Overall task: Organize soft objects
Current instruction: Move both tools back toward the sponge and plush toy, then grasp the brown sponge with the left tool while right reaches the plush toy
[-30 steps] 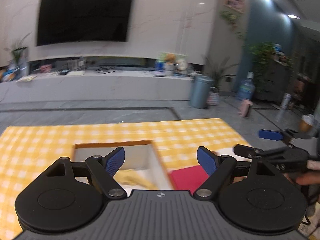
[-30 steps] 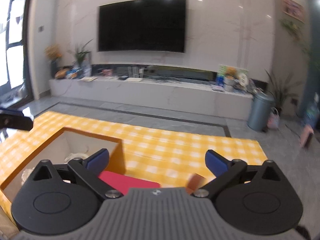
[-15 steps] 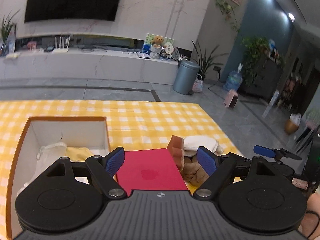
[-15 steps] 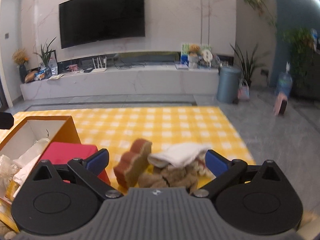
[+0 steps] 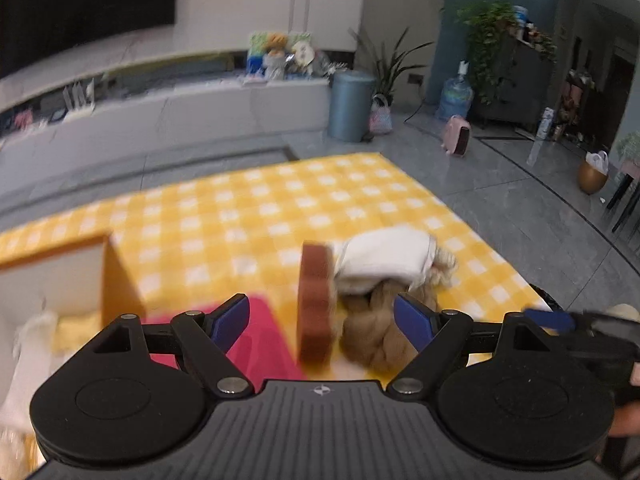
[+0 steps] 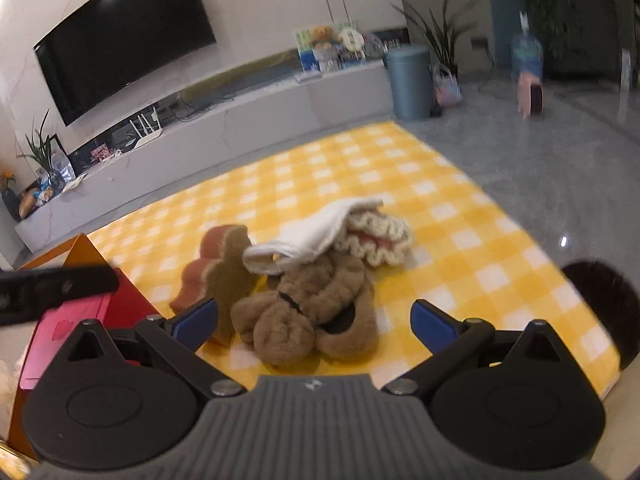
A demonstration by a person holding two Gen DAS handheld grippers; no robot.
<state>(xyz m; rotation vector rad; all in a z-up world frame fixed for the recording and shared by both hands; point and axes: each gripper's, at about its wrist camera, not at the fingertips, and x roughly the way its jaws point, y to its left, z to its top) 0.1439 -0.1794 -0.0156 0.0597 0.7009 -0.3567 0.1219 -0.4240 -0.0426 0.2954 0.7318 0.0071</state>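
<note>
Both tools have swung toward the pile of soft things since half a second ago, so the brown plush toy (image 6: 304,316) now sits nearer each camera. Right tool (image 6: 314,322) hovers just before the toy, fingers spread wide and holding nothing. Left tool (image 5: 322,322) is likewise spread and empty, hovering in front of the toy and the brown sponge (image 5: 316,300) that stands upright at the toy's left, touching it. A white cloth (image 6: 308,238) drapes over the toy's far side, a cream knitted piece (image 6: 380,236) behind it. Left of the toy lies a red pouch (image 5: 264,340), then an orange box (image 5: 114,276), all on the yellow checked worktop (image 6: 440,216).
</note>
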